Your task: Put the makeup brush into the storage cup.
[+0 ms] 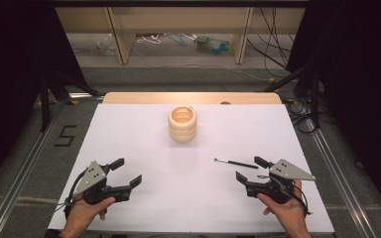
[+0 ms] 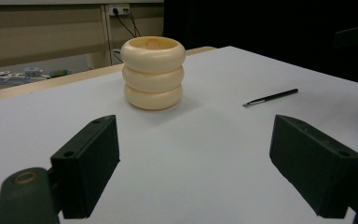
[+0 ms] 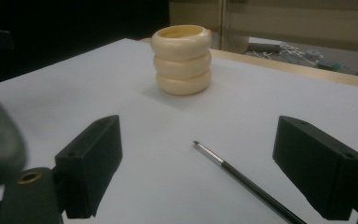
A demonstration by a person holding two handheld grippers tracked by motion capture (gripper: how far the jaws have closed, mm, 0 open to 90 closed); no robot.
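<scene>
A cream ribbed holder (image 1: 182, 125), shaped like three stacked rings and hollow at the top, stands upright at the far middle of the white table (image 1: 129, 134). A thin black brush (image 1: 236, 162) lies flat to its right and nearer me. My left gripper (image 1: 126, 172) rests at the near left, open and empty, aimed at the holder (image 2: 154, 73), with the brush (image 2: 271, 97) farther off. My right gripper (image 1: 250, 169) rests at the near right, open and empty. The brush (image 3: 247, 182) lies between its jaws, untouched, with the holder (image 3: 182, 59) beyond.
A pale wooden strip (image 1: 192, 97) borders the table's far edge. Metal rails (image 1: 25, 163) run along both sides. Wooden furniture legs (image 1: 123, 37) and loose cables (image 1: 273, 34) sit on the floor beyond. Dark curtains (image 1: 10, 59) hang at both sides.
</scene>
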